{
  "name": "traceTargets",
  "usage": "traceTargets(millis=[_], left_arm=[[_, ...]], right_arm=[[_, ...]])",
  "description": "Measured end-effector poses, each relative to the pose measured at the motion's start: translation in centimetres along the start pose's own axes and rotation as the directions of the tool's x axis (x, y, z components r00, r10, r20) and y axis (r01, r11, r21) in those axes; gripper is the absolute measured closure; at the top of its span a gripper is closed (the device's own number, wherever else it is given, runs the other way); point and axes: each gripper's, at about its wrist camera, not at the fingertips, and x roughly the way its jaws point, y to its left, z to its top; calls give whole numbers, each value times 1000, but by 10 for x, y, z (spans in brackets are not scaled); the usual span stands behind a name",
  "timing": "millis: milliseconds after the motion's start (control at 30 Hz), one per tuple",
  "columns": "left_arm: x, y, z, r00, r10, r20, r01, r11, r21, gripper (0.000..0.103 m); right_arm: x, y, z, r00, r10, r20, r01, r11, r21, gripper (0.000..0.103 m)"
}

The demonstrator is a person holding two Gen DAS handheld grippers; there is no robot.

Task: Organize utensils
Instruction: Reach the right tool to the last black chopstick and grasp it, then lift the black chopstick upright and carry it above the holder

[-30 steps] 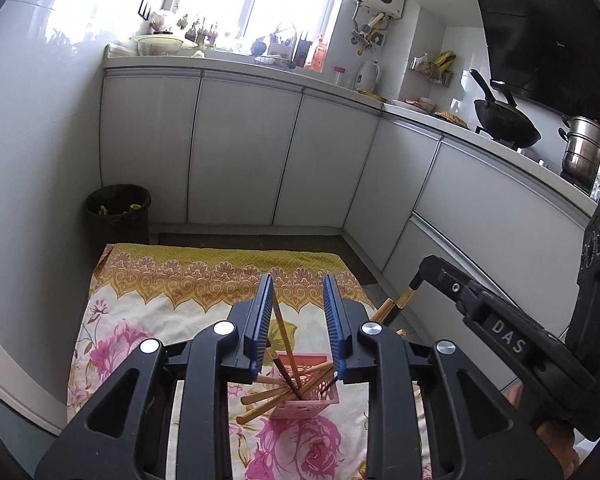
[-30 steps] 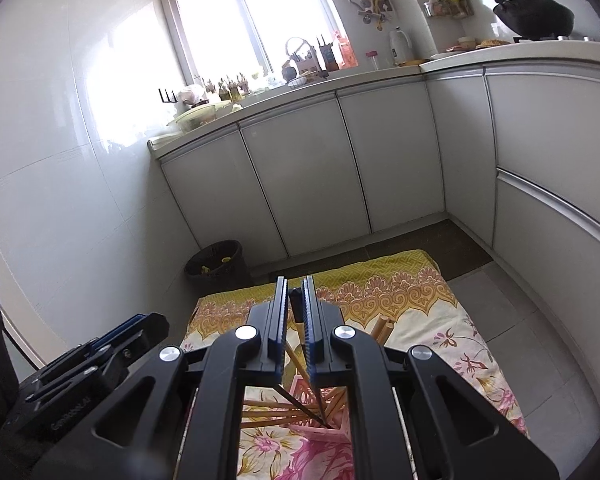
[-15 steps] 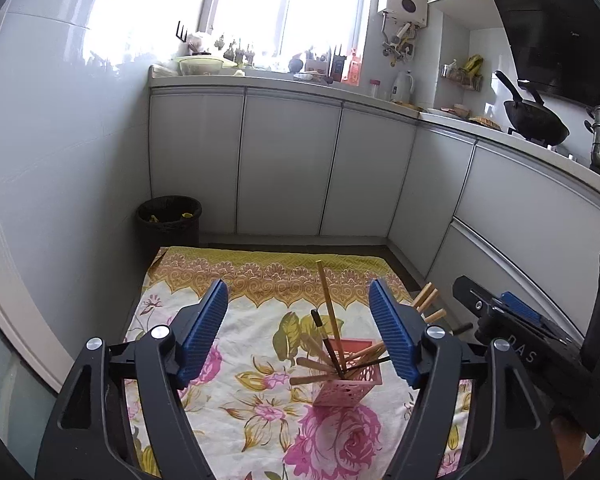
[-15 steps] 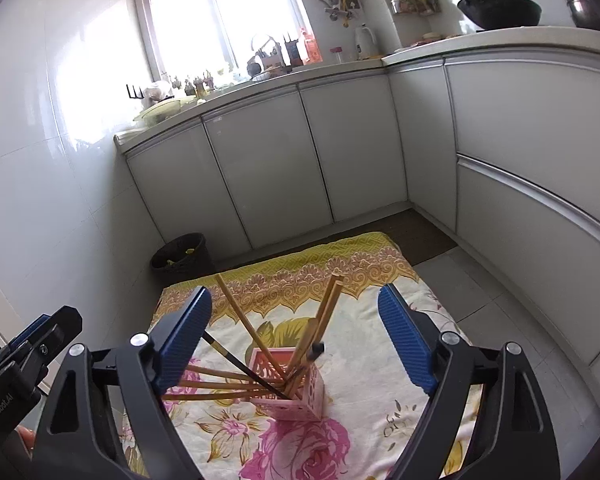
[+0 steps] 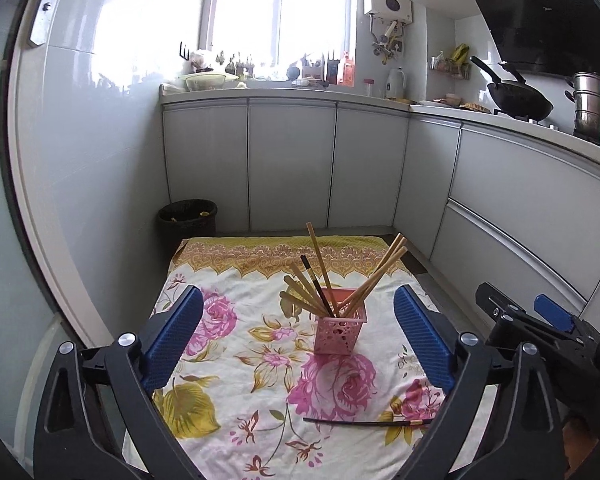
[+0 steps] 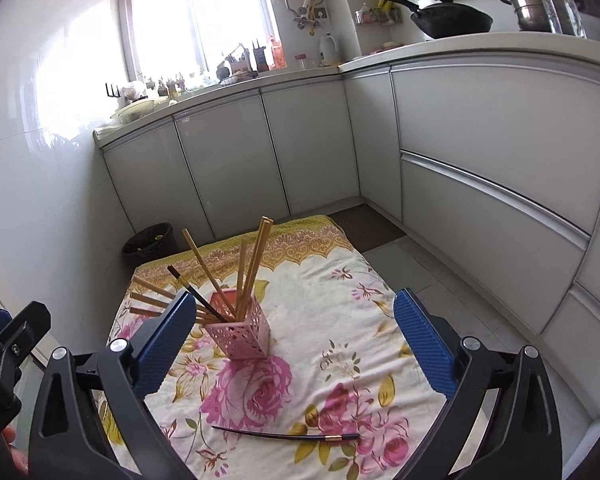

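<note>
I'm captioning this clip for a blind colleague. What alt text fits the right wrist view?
A pink holder full of chopsticks stands on a floral cloth on a kitchen floor, with one dark chopstick lying loose in front. The right gripper is opening, nothing between its blue pads.

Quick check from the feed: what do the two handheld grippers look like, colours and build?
Both match: the left gripper and right gripper have black triangular cut-out frames with silver round bolts, and their jaws carry blue ribbed pads. White lettering marks one body's side, too partial to read.
</note>
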Motion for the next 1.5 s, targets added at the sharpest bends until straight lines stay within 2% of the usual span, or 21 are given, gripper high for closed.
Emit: traceTargets(millis=[67,200,300,333,400,467,500,600,667,767,833,867,933,1000,1033,1067,1133,1167,1300,1367,1500], left_arm=[[-9,-3,-4,1000,1,-4,-1,1000,5,9],[-26,0,-6,1000,-1,-5,1,1000,-8,9],[-33,10,-6,1000,-7,-2,7,1000,-24,9],[-34,16,-5,1000,-19,0,19,999,-39,9],[-30,24,-6,999,-31,-8,31,999,-45,9],[-28,31,-10,999,-44,-16,43,998,-44,9],[-25,35,-11,999,-47,-20,46,998,-48,9],[-19,52,-20,999,-35,-27,34,997,-65,9],[-11,64,-24,999,-31,-39,27,995,-94,9],[-3,76,-29,998,-38,-55,31,992,-122,9],[3,81,-31,997,-44,-68,35,991,-126,9],[6,83,-33,996,-46,-76,36,991,-131,9],[13,86,-36,994,-56,-97,42,989,-142,9],[17,89,-37,992,-59,-108,43,988,-146,9],[17,89,-38,992,-56,-110,39,988,-147,9],[17,90,-38,992,-56,-110,39,988,-147,9],[14,90,-38,993,-50,-105,35,989,-145,9],[13,90,-38,994,-49,-102,34,989,-143,9],[12,94,-38,993,-50,-109,32,987,-156,9],[11,94,-38,993,-49,-108,31,987,-158,9],[6,96,-37,994,-52,-95,36,986,-165,9]], right_arm=[[-7,-8,-5,1000,-10,-15,10,1000,10,7],[-7,-16,-15,992,65,-104,-64,998,17,7],[20,10,-26,963,139,-229,-186,963,-197,7],[34,22,-35,941,167,-295,-254,924,-286,7],[69,49,-59,841,190,-506,-427,807,-407,7],[99,71,-87,756,156,-635,-534,708,-462,7],[109,80,-101,729,127,-673,-568,660,-491,8],[137,105,-138,688,34,-724,-626,532,-570,10],[152,112,-159,655,-22,-756,-652,490,-579,20],[173,115,-181,606,-93,-790,-674,468,-572,27],[182,113,-181,568,-56,-821,-698,496,-516,27],[186,112,-181,561,-42,-827,-699,511,-500,29],[188,113,-183,563,-37,-826,-701,507,-501,33],[190,114,-184,561,-50,-826,-693,518,-501,43],[192,114,-182,559,-53,-828,-686,531,-498,56],[193,112,-181,559,-57,-827,-677,545,-494,77],[192,106,-181,560,-65,-826,-659,569,-492,93],[187,105,-186,578,-74,-812,-649,562,-513,93],[154,110,-210,694,-129,-708,-554,533,-640,98],[139,107,-220,716,-118,-688,-526,557,-643,98],[113,86,-216,731,-4,-683,-502,675,-541,98]])
